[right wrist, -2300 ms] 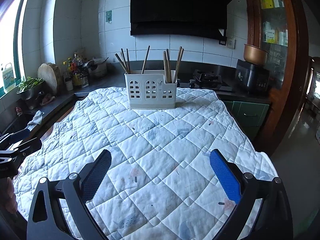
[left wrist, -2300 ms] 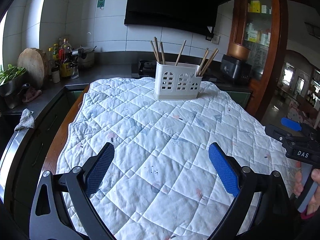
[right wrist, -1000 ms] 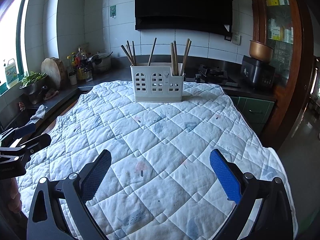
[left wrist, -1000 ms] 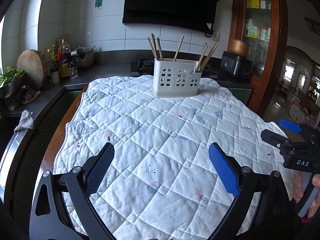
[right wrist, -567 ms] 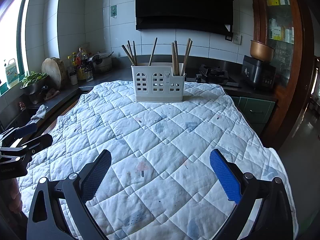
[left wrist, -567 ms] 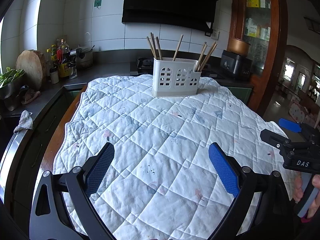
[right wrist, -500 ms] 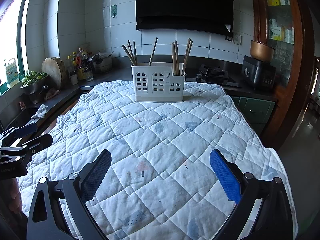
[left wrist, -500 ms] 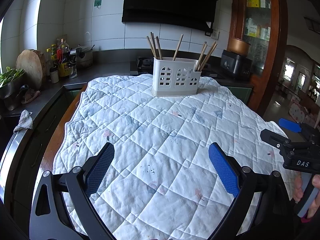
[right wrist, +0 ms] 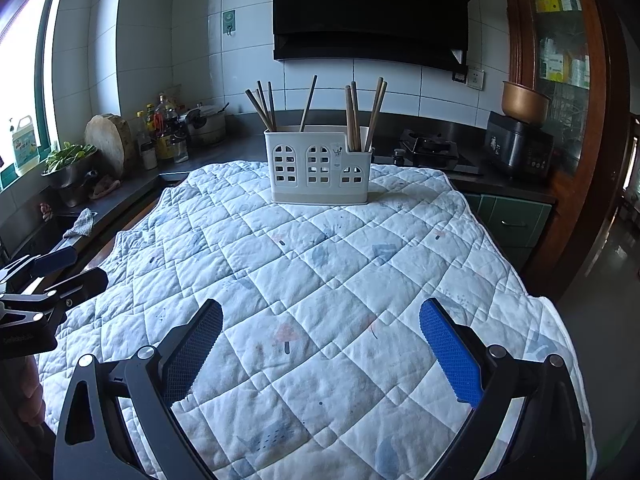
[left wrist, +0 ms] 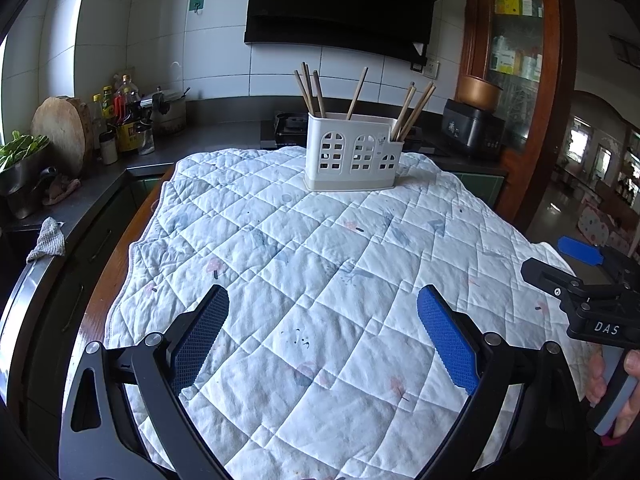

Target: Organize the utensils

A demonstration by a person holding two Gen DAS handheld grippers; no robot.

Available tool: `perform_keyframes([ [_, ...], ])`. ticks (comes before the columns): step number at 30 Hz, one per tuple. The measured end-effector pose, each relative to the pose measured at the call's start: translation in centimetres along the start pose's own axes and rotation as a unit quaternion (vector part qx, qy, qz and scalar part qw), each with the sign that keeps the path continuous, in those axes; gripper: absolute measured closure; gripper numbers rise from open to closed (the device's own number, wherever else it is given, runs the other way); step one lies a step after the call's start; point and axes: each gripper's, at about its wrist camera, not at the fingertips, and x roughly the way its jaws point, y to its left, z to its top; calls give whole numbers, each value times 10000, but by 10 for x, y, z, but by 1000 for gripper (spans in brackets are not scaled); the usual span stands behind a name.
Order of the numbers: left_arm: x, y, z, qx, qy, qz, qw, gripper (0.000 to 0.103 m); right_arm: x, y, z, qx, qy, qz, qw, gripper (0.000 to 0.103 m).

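A white utensil holder (left wrist: 353,156) (right wrist: 319,168) with arched cut-outs stands at the far end of the quilted cloth (left wrist: 320,264) (right wrist: 320,280). Several wooden chopsticks (left wrist: 312,92) (right wrist: 352,112) stick up from its compartments, some at the left, one in the middle, some at the right. My left gripper (left wrist: 322,320) is open over the near part of the cloth with nothing between its blue pads. My right gripper (right wrist: 320,326) is likewise open and empty, well short of the holder. Each gripper also shows at the edge of the other's view.
A dark counter runs behind and to the left, with bottles (left wrist: 124,120), a round wooden board (left wrist: 62,128), a pot (right wrist: 204,120) and a bowl of greens (right wrist: 70,160). A gas hob (right wrist: 430,148), a cooker (right wrist: 518,144) and a wooden cabinet (left wrist: 520,60) stand at the right.
Both grippers have drawn back a little from the holder and the views have settled; in the last half second almost nothing moves. Both stay open and empty.
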Motion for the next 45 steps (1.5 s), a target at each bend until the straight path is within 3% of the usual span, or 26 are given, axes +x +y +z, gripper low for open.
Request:
perform_keyframes([
  [45,0,-2,-3,19,19,-28,10000,9,1,1,-2,-36,12,31,10000,7],
])
